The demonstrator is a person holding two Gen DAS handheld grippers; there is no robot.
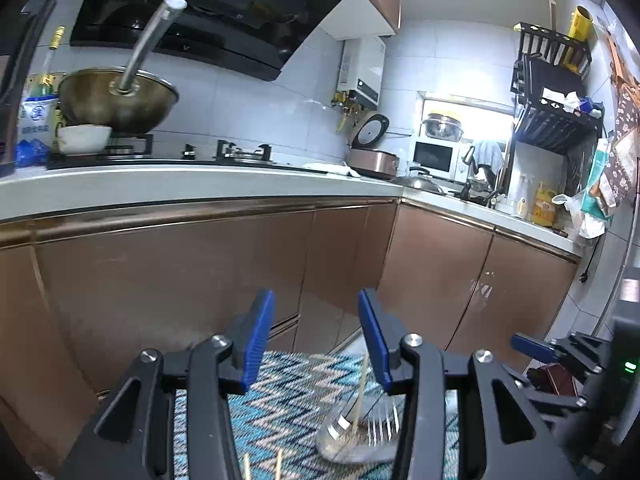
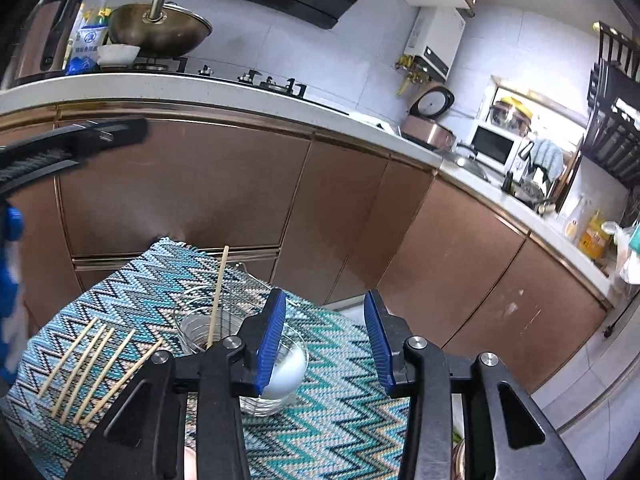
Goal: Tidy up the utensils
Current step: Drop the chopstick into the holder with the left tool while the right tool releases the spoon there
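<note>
Glass cup (image 2: 244, 344) on zigzag mat (image 2: 340, 412), partly hidden behind right gripper (image 2: 326, 340), one chopstick (image 2: 218, 296) inside, five chopsticks (image 2: 94, 372) left of cup, mostly cut off in left view, left gripper (image 1: 316, 340) and right both spread, empty.

Wok (image 1: 116, 100) on stove; microwave (image 1: 434, 155) on counter.

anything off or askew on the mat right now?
Mostly tidy. One chopstick stands tilted in the glass, while five more lie loose on the zigzag mat. No spills or damage visible. Both grippers are open and hold nothing.
</note>
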